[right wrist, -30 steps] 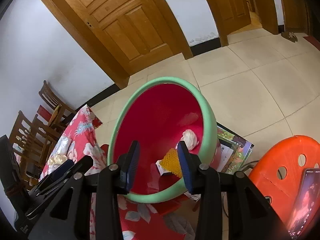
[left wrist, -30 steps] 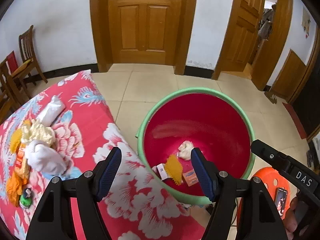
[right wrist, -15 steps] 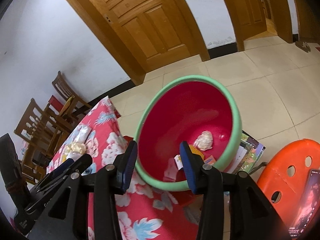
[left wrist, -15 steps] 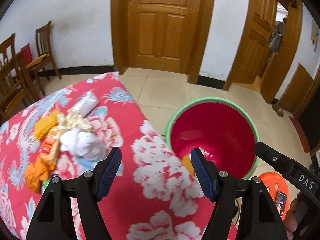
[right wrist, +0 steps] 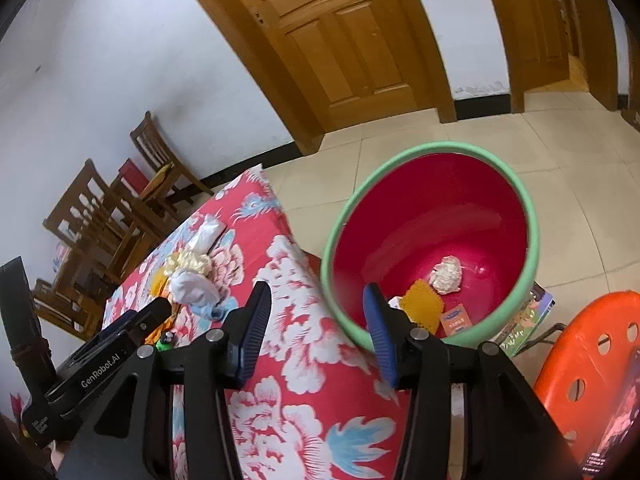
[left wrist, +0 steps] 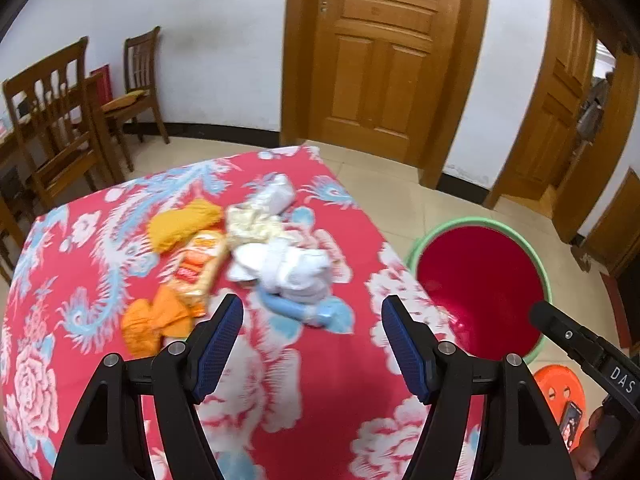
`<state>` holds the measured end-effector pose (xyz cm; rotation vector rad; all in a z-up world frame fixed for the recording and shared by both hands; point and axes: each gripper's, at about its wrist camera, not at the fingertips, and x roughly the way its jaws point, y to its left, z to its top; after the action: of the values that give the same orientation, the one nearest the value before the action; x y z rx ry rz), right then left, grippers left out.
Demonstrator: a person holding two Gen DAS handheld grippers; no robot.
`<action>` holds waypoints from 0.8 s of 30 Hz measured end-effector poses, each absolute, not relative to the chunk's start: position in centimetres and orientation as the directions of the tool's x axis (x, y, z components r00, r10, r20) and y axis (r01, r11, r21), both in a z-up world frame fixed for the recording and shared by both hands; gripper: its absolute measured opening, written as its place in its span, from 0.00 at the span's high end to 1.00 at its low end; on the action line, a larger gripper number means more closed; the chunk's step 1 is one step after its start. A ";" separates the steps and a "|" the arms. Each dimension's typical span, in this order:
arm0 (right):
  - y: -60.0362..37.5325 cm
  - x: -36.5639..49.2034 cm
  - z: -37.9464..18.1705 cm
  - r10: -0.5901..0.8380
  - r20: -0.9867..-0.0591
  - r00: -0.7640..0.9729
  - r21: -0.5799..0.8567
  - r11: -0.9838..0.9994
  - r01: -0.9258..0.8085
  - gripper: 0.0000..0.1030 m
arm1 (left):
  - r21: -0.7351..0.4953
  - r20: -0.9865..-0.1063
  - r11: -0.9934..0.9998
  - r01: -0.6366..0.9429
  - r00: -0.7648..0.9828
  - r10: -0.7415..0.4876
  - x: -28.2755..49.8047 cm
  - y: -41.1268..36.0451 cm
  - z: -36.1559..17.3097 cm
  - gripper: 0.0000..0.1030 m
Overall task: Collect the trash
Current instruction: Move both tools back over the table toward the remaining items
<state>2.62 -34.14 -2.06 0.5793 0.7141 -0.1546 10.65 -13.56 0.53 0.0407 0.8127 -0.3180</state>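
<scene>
The counter [left wrist: 304,380] w/ the red flower cloth fills the lower left of the left wrist view. The big red bucket [right wrist: 532,216] w/ a green rim stands on the floor at the counter's right edge, centre right of the right wrist view. Some trash is in it already: a white wad, a yellow bit, a small card.

More trash sits in a pile in the middle of the left view: a white crumpled wad [left wrist: 288,268], an orange snack wrapper [left wrist: 198,268], a yellow lump [left wrist: 180,226], an orange scrap [left wrist: 150,322], a blue scrap [left wrist: 304,312].

Left gripper [left wrist: 312,344] is wide apart, nothing in it, low centre of its view, aimed at the pile. Right gripper [right wrist: 316,332] has just been opening, nothing between the jaws.

What could go wrong: the pile is packed tight, so a grab may snag 2 things & drop one on the floor. The soft cloth may bunch up & get pinched too.
</scene>
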 end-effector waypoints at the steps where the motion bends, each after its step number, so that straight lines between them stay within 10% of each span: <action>1: -33.8 2.8 -2.0 0.064 -0.657 0.751 0.444 0.838 0.317 0.51 | -0.087 -0.717 0.955 0.284 0.647 -0.258 10.6 -13.0 0.6 0.29; 24: -26.9 6.6 -1.5 0.150 -0.684 0.714 0.390 0.902 0.184 0.51 | -0.111 -0.707 0.987 0.115 0.689 -0.160 11.5 -4.4 0.4 0.29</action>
<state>6.56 -26.91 -1.50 0.4576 0.7821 -0.0198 11.49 -4.40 0.40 -0.0597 0.7967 -0.1542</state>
